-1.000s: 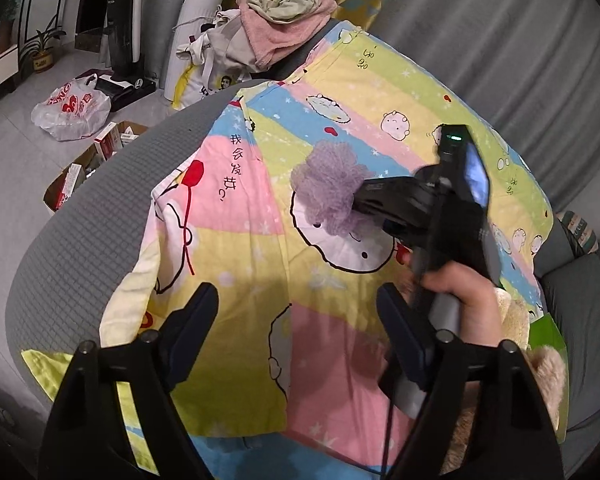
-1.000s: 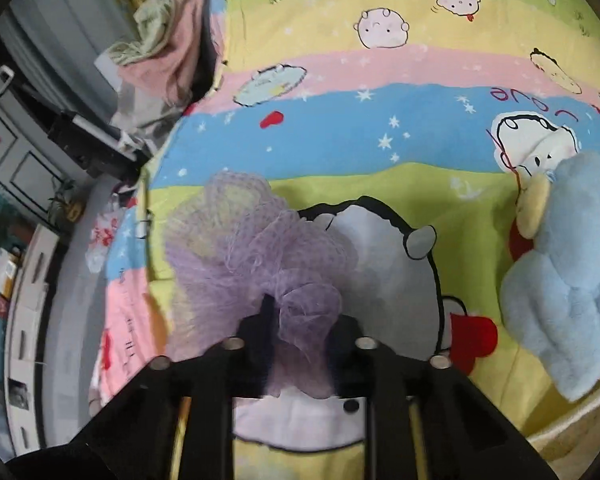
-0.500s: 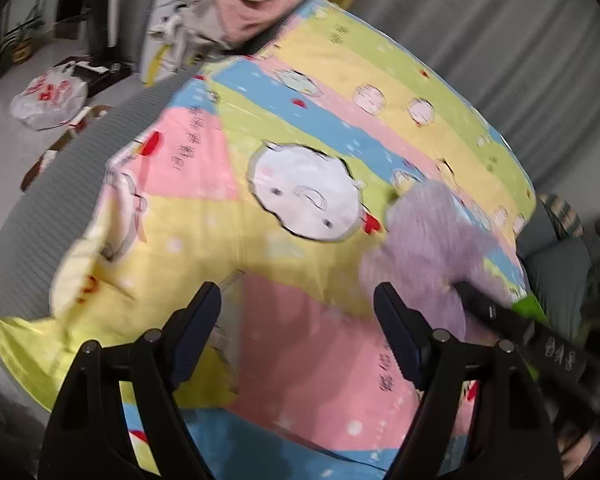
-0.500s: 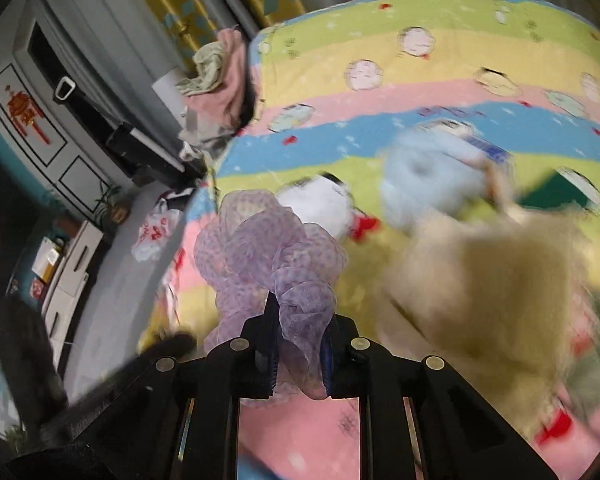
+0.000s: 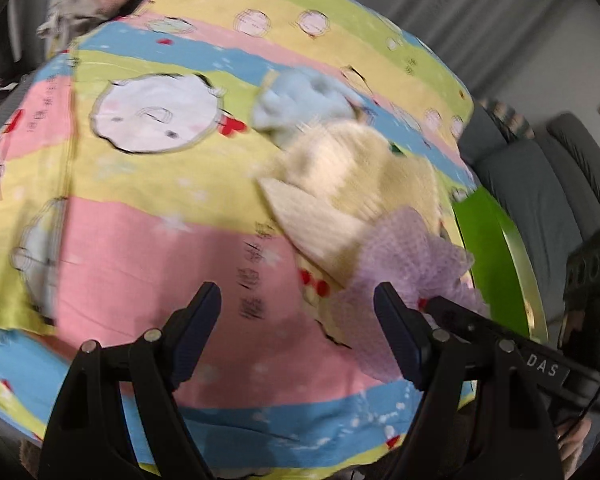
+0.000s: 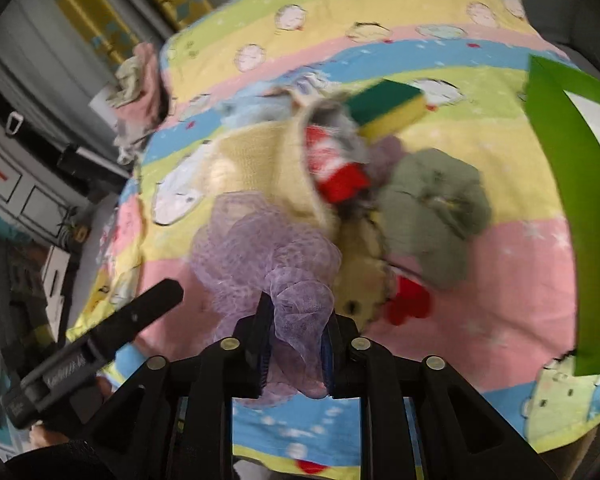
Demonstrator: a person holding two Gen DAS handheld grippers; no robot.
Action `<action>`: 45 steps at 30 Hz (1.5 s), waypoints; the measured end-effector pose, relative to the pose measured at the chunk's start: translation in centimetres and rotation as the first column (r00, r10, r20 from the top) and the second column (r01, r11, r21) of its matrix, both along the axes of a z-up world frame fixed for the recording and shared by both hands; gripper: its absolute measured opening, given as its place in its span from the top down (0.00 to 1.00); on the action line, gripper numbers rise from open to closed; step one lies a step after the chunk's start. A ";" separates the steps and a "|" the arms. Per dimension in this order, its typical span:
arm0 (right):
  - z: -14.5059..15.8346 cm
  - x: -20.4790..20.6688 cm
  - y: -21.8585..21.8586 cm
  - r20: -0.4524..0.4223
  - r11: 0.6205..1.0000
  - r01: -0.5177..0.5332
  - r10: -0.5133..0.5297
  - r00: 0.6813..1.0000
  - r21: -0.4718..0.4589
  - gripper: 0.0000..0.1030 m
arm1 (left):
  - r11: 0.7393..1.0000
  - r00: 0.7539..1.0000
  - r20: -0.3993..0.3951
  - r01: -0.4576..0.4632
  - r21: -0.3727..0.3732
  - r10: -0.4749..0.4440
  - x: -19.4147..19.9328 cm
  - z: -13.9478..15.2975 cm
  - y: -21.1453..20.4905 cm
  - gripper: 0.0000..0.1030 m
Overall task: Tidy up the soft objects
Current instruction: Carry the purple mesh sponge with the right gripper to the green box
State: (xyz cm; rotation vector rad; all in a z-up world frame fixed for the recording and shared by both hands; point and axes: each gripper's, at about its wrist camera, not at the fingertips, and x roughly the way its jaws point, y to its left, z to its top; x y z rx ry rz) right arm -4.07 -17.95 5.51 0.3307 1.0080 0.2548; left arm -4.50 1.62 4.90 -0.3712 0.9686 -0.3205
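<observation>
Leftmost, the left gripper (image 5: 296, 324) hangs over the pink stripe near the bed's (image 5: 120, 240) front edge, its jaws spread wide with nothing but bedsheet between them.

Next along, toward the bed's right side, the soft things lie bunched: a pale blue plush (image 5: 304, 104) farthest back, a cream knit cloth (image 5: 352, 184) in front of it, and in the right wrist view a red-and-white piece (image 6: 332, 164), a green-and-yellow sponge (image 6: 388, 108) and an olive green cloth (image 6: 436, 216) around it.

Further right, the purple mesh pouf (image 6: 268, 256) sits in the right gripper (image 6: 296, 344). Its gathered tail runs between the jaws, which have just been opening, so the hold looks slack; whether the pads press on the mesh at all is hard to tell. The puffy body bulges ahead of the fingertips and overlaps the front of the cream cloth.

At the bed's right edge stands a green bin (image 6: 560, 160).

What matters for the next move, I judge, is that the pouf already lies at the front of the pile, straight ahead of the right gripper, and that gripper is far nearer to it than the left. Letting go here would drop it against the cream cloth.
</observation>
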 end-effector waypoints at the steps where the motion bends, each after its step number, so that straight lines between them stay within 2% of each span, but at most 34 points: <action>1: -0.3 0.0 -0.6 -0.019 1.000 0.005 -0.005 1.000 -0.008 0.63 | 1.000 1.000 -0.005 0.017 0.001 -0.017 0.0 -0.2 -0.6 0.25; 2: -0.6 0.0 -1.0 -0.032 1.000 0.010 -0.010 0.999 -0.014 0.49 | 0.999 0.999 -0.010 0.034 -0.001 -0.034 0.0 -0.3 -1.1 0.24; 3: -0.7 0.0 -1.3 -0.037 1.000 0.021 -0.022 0.999 -0.014 0.40 | 0.999 0.999 -0.015 0.051 0.000 -0.051 0.0 -0.6 -1.8 0.24; 8: 0.3 -0.7 -3.2 0.019 0.998 0.061 -0.062 0.998 0.026 0.30 | 0.995 0.995 -0.029 0.099 0.009 -0.098 0.2 -1.3 -3.6 0.23; 12: 1.0 -1.0 -4.1 0.058 0.995 0.088 -0.090 0.994 0.036 0.29 | 0.990 0.991 -0.024 0.136 0.032 -0.135 0.2 -1.6 -5.0 0.24; 16: 1.1 -1.0 -4.0 0.082 0.996 0.063 -0.069 0.994 0.070 0.29 | 0.986 0.987 -0.025 0.160 0.039 -0.159 0.4 -2.2 -6.3 0.27; 19: 0.5 -0.4 -3.5 0.081 0.997 0.049 -0.053 0.995 0.059 0.29 | 0.985 0.985 -0.030 0.169 0.048 -0.167 0.6 -2.6 -7.1 0.34; 21: -0.5 0.3 -3.5 0.059 0.996 0.056 -0.061 0.996 0.070 0.29 | 0.983 0.985 -0.018 0.173 0.064 -0.172 0.7 -2.6 -7.6 0.46; 22: -0.9 0.6 -3.6 0.047 0.996 0.063 -0.066 0.997 0.071 0.29 | 0.982 0.984 -0.018 0.176 0.064 -0.175 0.7 -2.7 -7.8 0.48; 24: -1.8 1.1 -4.0 0.024 0.995 0.095 -0.096 0.995 0.044 0.29 | 0.981 0.984 -0.013 0.180 0.067 -0.180 0.7 -2.7 -8.0 0.58; 26: -2.2 1.3 -4.1 0.012 0.993 0.119 -0.119 0.993 0.007 0.29 | 0.980 0.983 -0.007 0.185 0.075 -0.185 0.6 -2.7 -8.4 0.62; 28: -2.8 1.5 -4.0 -0.008 0.995 0.101 -0.101 0.995 0.022 0.29 | 0.978 0.981 -0.004 0.192 0.075 -0.193 0.7 -2.8 -8.5 0.66; 29: -3.1 1.5 -4.0 -0.019 0.995 0.093 -0.093 0.995 0.033 0.39 | 0.978 0.981 -0.002 0.195 0.080 -0.195 0.7 -2.8 -8.7 0.66; 30: -3.3 1.6 -3.8 -0.028 0.995 0.093 -0.092 0.995 0.032 0.56 | 0.977 0.980 0.001 0.197 0.087 -0.198 0.7 -2.7 -8.7 0.67; 32: -3.5 1.6 -3.7 -0.028 0.994 0.110 -0.109 0.994 0.010 0.66 | 0.976 0.980 0.013 0.199 0.085 -0.200 0.6 -2.3 -8.5 0.69; 33: -3.4 1.4 -3.7 -0.021 0.994 0.108 -0.108 0.994 0.017 0.74 | 0.976 0.979 0.022 0.199 0.086 -0.201 0.5 -2.1 -8.5 0.70; 34: -3.2 1.3 -3.7 -0.015 0.994 0.100 -0.099 0.995 0.038 0.78 | 0.975 0.978 0.038 0.202 0.092 -0.206 0.4 -1.7 -8.5 0.71; 36: -2.8 0.9 -3.7 -0.009 0.993 0.069 -0.069 0.998 0.097 0.78 | 0.973 0.975 0.073 0.202 0.110 -0.210 0.0 -0.8 -8.7 0.71; 43: 0.6 -1.1 -5.1 0.093 0.982 0.059 -0.077 0.993 0.180 0.79 | 0.969 0.954 0.184 0.219 0.115 -0.238 -0.9 2.9 -10.5 0.71; 45: 1.9 -1.7 -5.9 0.135 0.981 0.076 -0.101 0.986 0.179 0.79 | 0.964 0.943 0.211 0.237 0.119 -0.258 -0.9 4.2 -11.4 0.71</action>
